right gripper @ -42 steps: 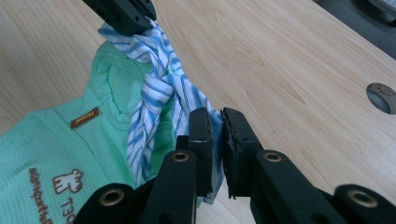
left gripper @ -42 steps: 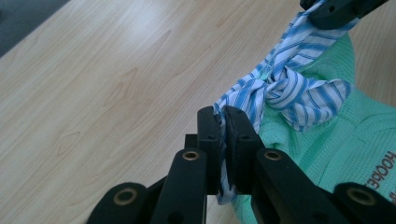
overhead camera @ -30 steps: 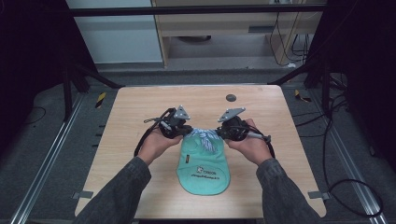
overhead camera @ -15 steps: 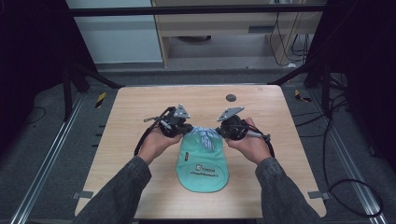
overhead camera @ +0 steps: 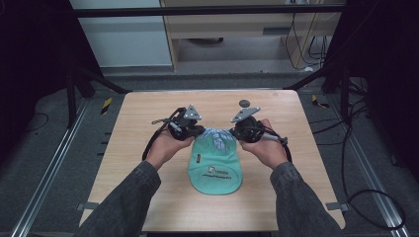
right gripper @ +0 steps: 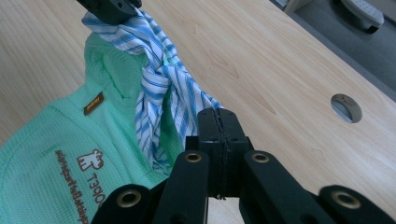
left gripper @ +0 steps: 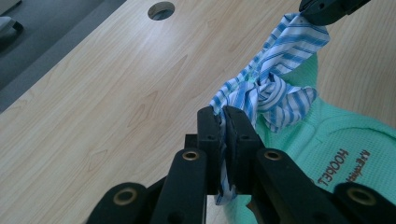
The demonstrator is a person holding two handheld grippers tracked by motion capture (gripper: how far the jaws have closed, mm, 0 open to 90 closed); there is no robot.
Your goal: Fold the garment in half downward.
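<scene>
Left tongs [overhead camera: 197,131] edged slightly outward; striped ties [overhead camera: 217,138] drawn a little tauter

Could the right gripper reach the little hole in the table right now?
Probably not right away. The right gripper is shut on one end of the striped ribbon tied on the green cap, and the left gripper pinches the other end. The path to the hole looks open.

One tabletop [overhead camera: 148,148] carries the lot. On it lies one green garment [overhead camera: 216,170] with one blue-striped tie [overhead camera: 217,139] knotted at its upper end. Two tools are there: the left tool [overhead camera: 193,132] and the right tool [overhead camera: 236,133], each clamped on one end of the tie. One round hole [overhead camera: 244,103] sits in the upper middle of the frame.
</scene>
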